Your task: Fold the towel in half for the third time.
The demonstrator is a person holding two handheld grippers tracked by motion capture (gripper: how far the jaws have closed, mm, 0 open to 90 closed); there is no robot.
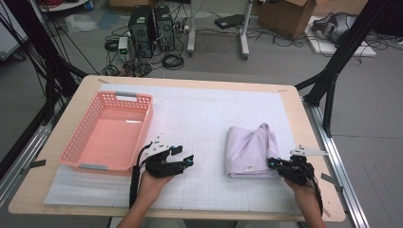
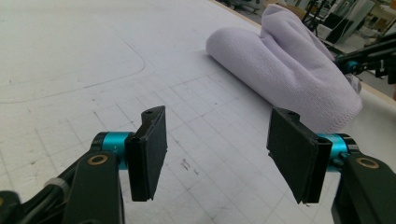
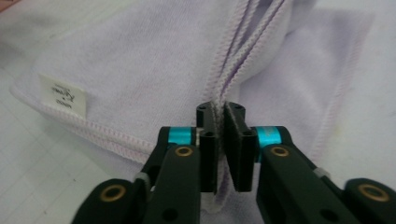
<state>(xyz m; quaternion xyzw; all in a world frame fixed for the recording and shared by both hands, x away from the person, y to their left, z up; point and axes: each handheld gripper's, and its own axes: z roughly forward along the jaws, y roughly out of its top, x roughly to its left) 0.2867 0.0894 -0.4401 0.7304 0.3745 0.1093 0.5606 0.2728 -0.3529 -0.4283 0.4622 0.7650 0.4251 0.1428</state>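
A folded lilac towel [image 1: 252, 152] lies on the white gridded mat [image 1: 204, 185] that covers the tabletop [image 1: 304, 137], at about four o'clock from the mat's middle. Its upper layers bunch up into a ridge toward twelve o'clock.

The right hand-held gripper [image 1: 272, 163] sits at the towel's four-o'clock corner. In the right gripper view its jaws are pressed together on the stitched hems [image 3: 224, 88] of the towel, with several edges caught between the pads. A small white label [image 3: 62, 94] is sewn near the hem at nine o'clock from the pinch.

The left hand-held gripper [image 1: 186, 160] is at nine o'clock from the towel, well apart from it, over bare mat. Its jaws stand spread with nothing between them; in the left gripper view the towel [image 2: 289, 70] lies ahead at about one o'clock, with open mat between.

A pink plastic basket [image 1: 95, 142] stands at the mat's nine-o'clock side, just beside the left hand [image 1: 154, 183], and looks empty. It does not lie between either gripper and the towel.

Beyond the tabletop, on the floor, stand two black computer towers [image 1: 152, 28] at twelve o'clock among loose cables, and a cardboard box [image 1: 290, 16] at one o'clock.
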